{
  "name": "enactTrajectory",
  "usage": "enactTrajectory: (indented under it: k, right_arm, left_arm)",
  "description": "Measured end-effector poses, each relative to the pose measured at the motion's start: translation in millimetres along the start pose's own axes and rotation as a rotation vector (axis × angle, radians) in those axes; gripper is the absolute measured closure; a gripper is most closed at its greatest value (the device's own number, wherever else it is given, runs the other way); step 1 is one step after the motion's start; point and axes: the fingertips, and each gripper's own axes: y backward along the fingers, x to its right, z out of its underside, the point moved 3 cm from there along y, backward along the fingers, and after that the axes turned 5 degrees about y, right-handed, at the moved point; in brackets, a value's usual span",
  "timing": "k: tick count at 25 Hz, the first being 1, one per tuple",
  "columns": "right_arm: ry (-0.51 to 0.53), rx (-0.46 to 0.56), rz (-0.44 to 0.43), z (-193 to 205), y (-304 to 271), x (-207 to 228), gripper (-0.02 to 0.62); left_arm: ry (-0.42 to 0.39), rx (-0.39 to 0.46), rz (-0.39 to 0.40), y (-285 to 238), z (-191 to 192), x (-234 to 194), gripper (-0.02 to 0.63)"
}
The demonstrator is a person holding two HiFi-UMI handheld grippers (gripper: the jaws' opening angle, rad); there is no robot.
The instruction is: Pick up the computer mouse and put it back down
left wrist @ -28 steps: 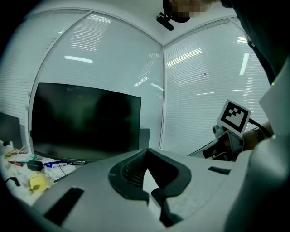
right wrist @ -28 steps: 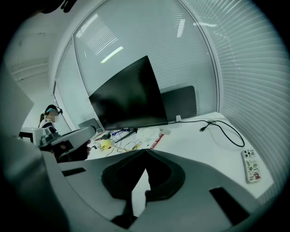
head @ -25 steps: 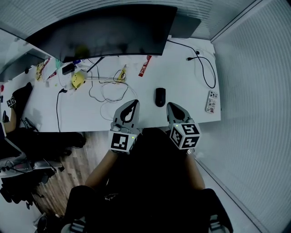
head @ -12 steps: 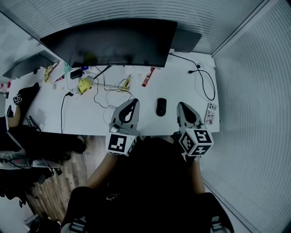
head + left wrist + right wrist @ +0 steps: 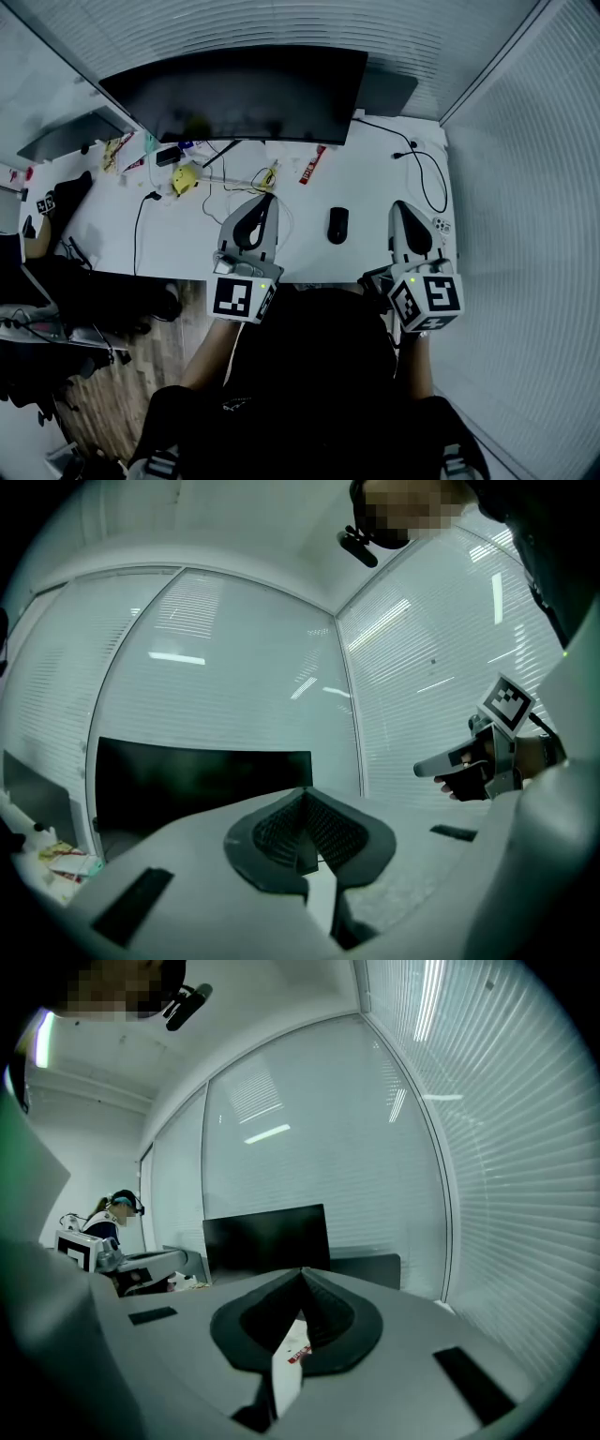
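- Our left hand-held gripper [image 5: 262, 202] and right hand-held gripper [image 5: 403, 209] are both clenched, empty.
- The computer mouse [image 5: 337, 225] lies on the counter [image 5: 373, 187] between them.
- We should spread the right jaws, then straddle its sides squarely.

Feed looks cool, bluish and kinda dim on my end. Head view bends hard toward the edges; the flat white desk [image 5: 375, 178] is the brightest patch. Both gripper views have black rounded corners, and light streaks glare off the pale slatted glass wall [image 5: 234, 639].
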Motion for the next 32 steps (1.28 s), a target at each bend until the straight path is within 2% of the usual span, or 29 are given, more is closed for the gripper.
enactTrajectory:
  k: [5,17,32]
  right_arm:
    - [0.008,0.065,-0.001,-18.1,8.6,2.5,0.597]
    - [0.010,0.127,-0.045,-35.8,18.2,-12.5,0.597]
    - [0.013,0.106,-0.056,-22.4,24.8,-18.2,0.597]
  left_arm:
    - [-0.018,0.008,-0.020,6.7,-5.1,-2.0,0.601]
    - [-0.021,0.042,-0.026,18.3,-16.4,5.8,0.601]
    - [-0.012,0.046,-0.032,32.9,-10.7,14.1,0.600]
